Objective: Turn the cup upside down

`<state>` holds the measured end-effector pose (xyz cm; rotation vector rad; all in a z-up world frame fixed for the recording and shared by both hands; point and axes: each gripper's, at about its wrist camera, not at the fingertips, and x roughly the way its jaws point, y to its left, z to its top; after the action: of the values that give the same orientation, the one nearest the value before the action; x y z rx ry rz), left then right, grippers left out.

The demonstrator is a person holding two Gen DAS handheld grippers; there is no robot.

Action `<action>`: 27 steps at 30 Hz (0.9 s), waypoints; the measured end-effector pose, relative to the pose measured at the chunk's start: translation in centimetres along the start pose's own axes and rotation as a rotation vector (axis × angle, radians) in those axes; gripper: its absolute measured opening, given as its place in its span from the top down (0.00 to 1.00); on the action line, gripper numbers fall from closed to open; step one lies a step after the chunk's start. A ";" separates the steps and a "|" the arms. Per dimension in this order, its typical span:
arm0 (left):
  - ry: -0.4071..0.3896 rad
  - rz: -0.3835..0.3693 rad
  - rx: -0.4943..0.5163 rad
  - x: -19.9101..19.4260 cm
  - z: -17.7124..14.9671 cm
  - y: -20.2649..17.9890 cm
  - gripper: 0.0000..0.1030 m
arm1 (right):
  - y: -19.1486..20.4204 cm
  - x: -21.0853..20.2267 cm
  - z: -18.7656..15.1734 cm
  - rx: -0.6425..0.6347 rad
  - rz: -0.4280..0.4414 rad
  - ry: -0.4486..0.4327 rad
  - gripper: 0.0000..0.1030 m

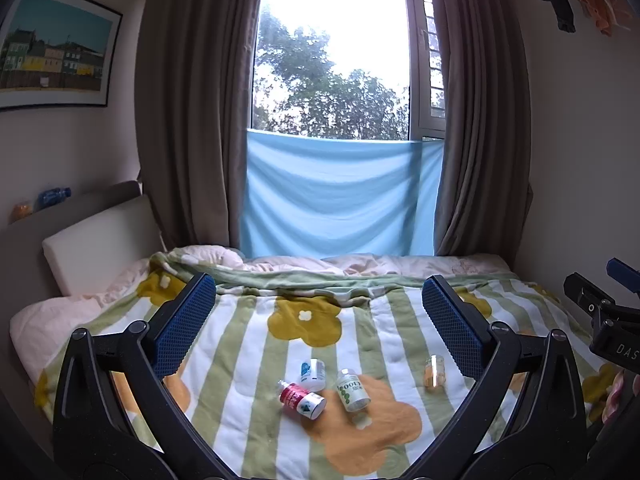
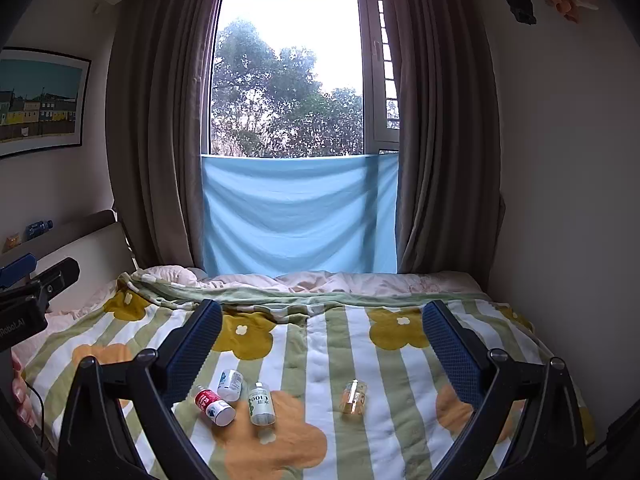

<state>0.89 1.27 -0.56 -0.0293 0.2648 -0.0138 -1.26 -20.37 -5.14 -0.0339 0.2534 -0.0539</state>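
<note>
While both grippers hung above the bed, nothing was being gripped: left gripper (image 1: 319, 322) had its jaws spread wide, right gripper (image 2: 322, 340) the same. The cup (image 2: 353, 397), a small clear glass, stood upright on the striped quilt (image 2: 320, 360) around 5 o'clock in my right view, well apart from three little bottles (image 2: 236, 400) lying at 7 o'clock. My guess was light, stiff, slick and breakable, on a soft surface that could tip it. I'd have pinched it across the middle of the wall, not the rim, firm enough to stop it sliding during the turn.
</note>
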 end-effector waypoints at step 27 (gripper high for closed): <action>-0.005 0.017 0.024 -0.7 0.2 -0.7 0.00 | -0.6 -0.4 0.2 0.013 0.003 -0.017 0.03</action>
<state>0.28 0.61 -0.18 -0.0033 0.2595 0.0004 -1.65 -20.95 -4.84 -0.0209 0.2363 -0.0526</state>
